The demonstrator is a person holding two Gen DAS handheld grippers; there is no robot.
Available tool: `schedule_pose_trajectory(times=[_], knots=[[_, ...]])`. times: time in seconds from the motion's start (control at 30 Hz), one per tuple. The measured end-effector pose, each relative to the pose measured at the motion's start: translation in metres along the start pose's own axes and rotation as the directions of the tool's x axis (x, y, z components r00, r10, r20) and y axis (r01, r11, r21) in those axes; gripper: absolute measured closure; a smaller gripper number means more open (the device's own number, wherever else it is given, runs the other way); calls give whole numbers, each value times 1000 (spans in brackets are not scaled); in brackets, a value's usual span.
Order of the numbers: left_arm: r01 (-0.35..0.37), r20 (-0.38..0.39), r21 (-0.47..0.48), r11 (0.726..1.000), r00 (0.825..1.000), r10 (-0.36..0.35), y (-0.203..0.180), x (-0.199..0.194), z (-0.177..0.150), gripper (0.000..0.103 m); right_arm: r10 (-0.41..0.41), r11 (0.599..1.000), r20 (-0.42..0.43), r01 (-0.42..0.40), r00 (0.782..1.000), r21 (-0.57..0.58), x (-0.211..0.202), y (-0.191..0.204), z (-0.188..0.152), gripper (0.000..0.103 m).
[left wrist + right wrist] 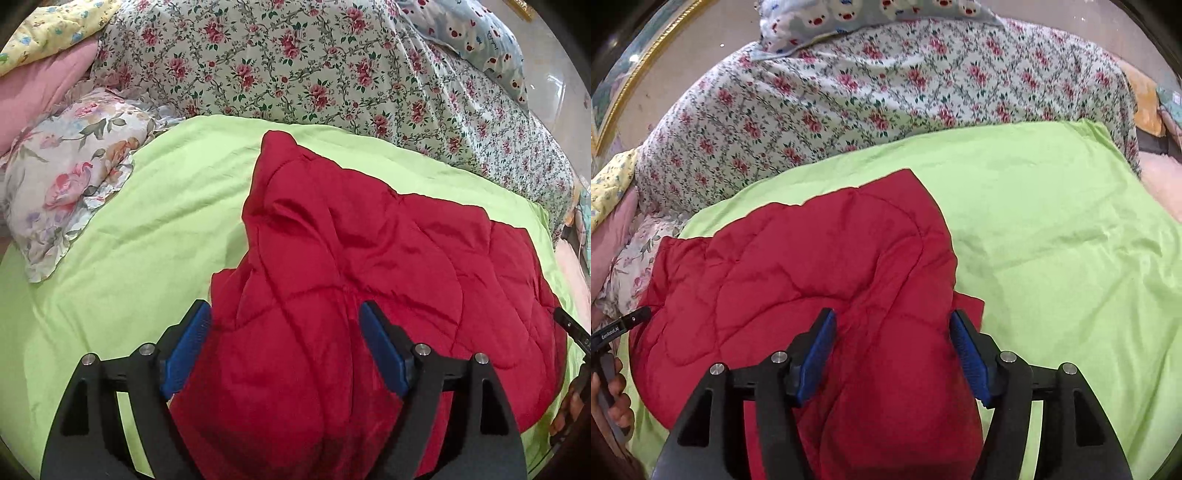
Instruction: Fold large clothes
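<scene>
While both sets of jaws stand wide apart, we note no fabric pinched between either pair. We see the left gripper (284,314) above the near part of the red quilted garment (369,251); its blue pads (188,347) flank a raised fold of red cloth, with visible gaps on both sides, so nothing is gripped. We cannot tell whether the pads brush the cloth lower down.

From the right wrist view, the right gripper (892,321) sits likewise over the garment's near right portion, blue pads (971,354) spread to either side of a red hump, not pressing on it.

We record the red quilted garment lying partly folded on the lime-green sheet (110,266), one pointed corner reaching toward the far side. Beyond the sheet lies a rose-print floral cover (295,66). At far left we see a floral pillow (70,173); at far right, a blue patterned pillow (476,40). Each view catches the other hand at its near edge (613,387).
</scene>
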State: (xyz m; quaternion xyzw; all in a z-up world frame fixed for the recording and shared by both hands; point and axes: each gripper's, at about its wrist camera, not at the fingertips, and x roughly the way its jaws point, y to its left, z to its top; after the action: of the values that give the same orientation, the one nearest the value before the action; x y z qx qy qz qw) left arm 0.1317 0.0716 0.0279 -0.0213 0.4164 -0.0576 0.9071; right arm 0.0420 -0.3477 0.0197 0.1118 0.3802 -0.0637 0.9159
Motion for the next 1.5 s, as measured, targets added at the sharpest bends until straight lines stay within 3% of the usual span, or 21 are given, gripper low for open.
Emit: schedule_pose_trajectory(times=[0.43, 0.73, 0.97, 1.23, 1.37, 1.5], knots=[[63, 90, -25, 998, 994, -61, 3, -57, -30, 20, 82, 995, 49, -79, 995, -56, -52, 26, -20, 32], [136, 76, 9, 991, 988, -136, -20, -76, -60, 20, 146, 985, 27, -143, 989, -94, -62, 55, -46, 30], [186, 4, 18, 982, 982, -186, -42, -74, -78, 20, 161, 981, 2, -160, 987, -112, -62, 70, -62, 28], [118, -1, 108, 987, 993, -119, -71, -81, -86, 20, 85, 969, -16, -86, 996, -233, -51, 101, -80, 25], [90, -15, 118, 989, 996, -89, -73, -76, -87, 20, -18, 952, -16, 12, 1000, -306, -35, 110, -86, 25], [74, -22, 111, 991, 997, -72, -71, -65, -87, 20, -49, 956, -18, 42, 999, -290, -25, 101, -81, 22]])
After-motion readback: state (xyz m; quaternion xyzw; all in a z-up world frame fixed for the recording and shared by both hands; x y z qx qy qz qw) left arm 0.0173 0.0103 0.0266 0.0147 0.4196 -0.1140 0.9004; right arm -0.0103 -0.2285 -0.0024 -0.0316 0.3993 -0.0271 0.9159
